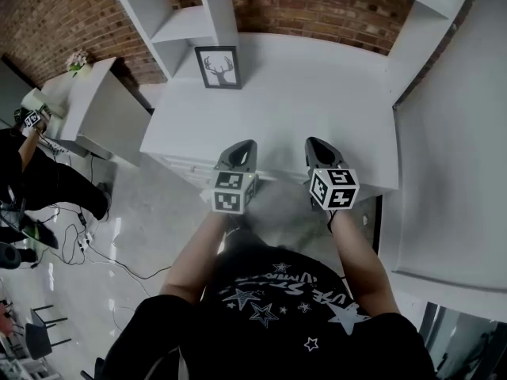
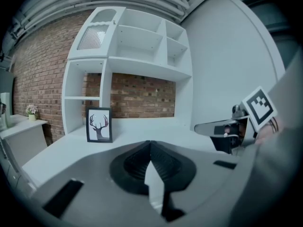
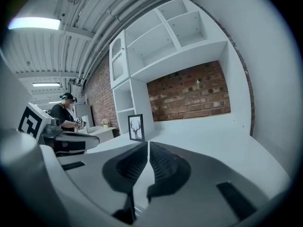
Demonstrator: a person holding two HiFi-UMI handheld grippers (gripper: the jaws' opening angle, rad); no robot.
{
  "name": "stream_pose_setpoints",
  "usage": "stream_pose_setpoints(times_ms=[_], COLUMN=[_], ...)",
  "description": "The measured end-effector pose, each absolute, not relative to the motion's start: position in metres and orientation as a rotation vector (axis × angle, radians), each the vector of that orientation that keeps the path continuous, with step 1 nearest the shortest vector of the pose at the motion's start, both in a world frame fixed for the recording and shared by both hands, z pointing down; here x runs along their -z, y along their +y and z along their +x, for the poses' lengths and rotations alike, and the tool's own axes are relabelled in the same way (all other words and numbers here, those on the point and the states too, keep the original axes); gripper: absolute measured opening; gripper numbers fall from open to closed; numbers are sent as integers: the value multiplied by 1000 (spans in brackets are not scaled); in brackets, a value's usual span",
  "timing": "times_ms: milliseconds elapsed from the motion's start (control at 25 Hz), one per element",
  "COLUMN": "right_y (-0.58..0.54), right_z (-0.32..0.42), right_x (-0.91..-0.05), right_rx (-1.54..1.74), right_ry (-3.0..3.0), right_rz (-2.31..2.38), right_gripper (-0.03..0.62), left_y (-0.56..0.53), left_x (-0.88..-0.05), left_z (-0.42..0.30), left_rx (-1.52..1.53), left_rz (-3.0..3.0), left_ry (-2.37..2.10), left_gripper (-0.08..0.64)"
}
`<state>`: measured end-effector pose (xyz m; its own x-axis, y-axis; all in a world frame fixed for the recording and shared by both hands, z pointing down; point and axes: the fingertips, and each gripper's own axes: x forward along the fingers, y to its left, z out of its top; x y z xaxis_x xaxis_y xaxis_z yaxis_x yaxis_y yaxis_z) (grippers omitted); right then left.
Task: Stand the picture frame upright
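Picture frame (image 1: pixel 218 67) stands upright at the back of the white desk (image 1: pixel 333 85), at about 11 o'clock from my hands, just beside the foot of the shelf unit (image 1: pixel 186 22). The deer print faces me. In both gripper views it looks steady and untilted.

Left gripper (image 1: pixel 244 147): jaws together, nothing between them. Right gripper (image 1: pixel 317 147): jaws together too, empty. Both sit at 6 o'clock by the desk's near edge, well apart from the frame.

My read: the task is done and nothing is left but to hold clear.
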<state>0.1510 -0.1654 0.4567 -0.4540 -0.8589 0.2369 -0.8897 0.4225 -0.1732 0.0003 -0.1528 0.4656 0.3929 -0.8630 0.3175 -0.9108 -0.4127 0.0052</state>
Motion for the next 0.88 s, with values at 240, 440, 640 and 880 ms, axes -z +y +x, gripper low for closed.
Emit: stream_pose_setpoints(times_ms=[240, 440, 640, 880], right_y=[-139, -122, -114, -103], right_z=[156, 159, 164, 161], right_x=[-460, -462, -467, -469], right_rx=[-436, -435, -413, -431], right_ry=[-2577, -2621, -2616, -2585], right_rz=[1523, 1500, 1538, 1566], right_gripper=[25, 25, 21, 21], left_y=[-117, -100, -94, -76], left_x=[-460, -471, -472, -470], left_z=[14, 25, 28, 12], left_rx=[-386, -429, -416, -394], left_rz=[2444, 2453, 2459, 2443], left_ry=[-1585, -1549, -1545, -1560], left_gripper=[18, 18, 18, 18])
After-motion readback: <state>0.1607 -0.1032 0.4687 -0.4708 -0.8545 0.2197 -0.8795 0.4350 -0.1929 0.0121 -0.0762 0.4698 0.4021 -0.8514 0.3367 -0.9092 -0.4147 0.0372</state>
